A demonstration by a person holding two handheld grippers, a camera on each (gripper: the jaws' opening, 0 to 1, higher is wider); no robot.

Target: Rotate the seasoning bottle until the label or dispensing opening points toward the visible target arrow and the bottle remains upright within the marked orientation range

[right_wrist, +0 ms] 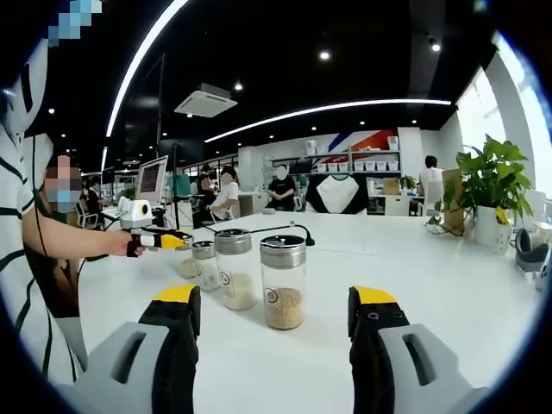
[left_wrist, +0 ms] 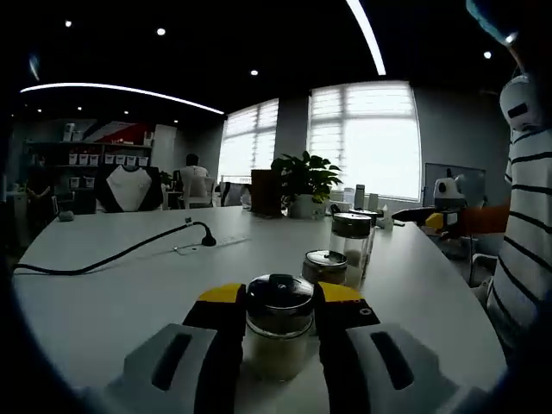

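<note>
White table (left_wrist: 103,302) carries everything, wide and mostly bare at its near end, which gives the bottles room to be turned without crowding. No target arrow or marked range can be made out on its surface in either view. Left gripper (left_wrist: 280,323) sits low at 6 o'clock in the left gripper view, its yellow-tipped jaws closed in on both sides of a seasoning bottle (left_wrist: 279,332); the bottle stands upright with its black cap on and pale contents inside, likely clasped at the body so it can be twisted about its own axis without tipping. Right gripper (right_wrist: 280,315) is spread wide and holds nothing, jaws flanking a bottle of tan grains (right_wrist: 283,285) that stands ahead of them, apart from both pads; judged as waiting or lining up. Two more bottles (right_wrist: 235,269) stand in a row toward 10 o'clock from it, close enough to be knocked by a wide swing. In the left gripper view a short jar (left_wrist: 325,266) and a taller one (left_wrist: 351,246) stand at 1 o'clock behind the held bottle. A black cable (left_wrist: 112,256) trails off at 10 o'clock, well clear. A potted plant (left_wrist: 304,185) stands at the far edge.
</note>
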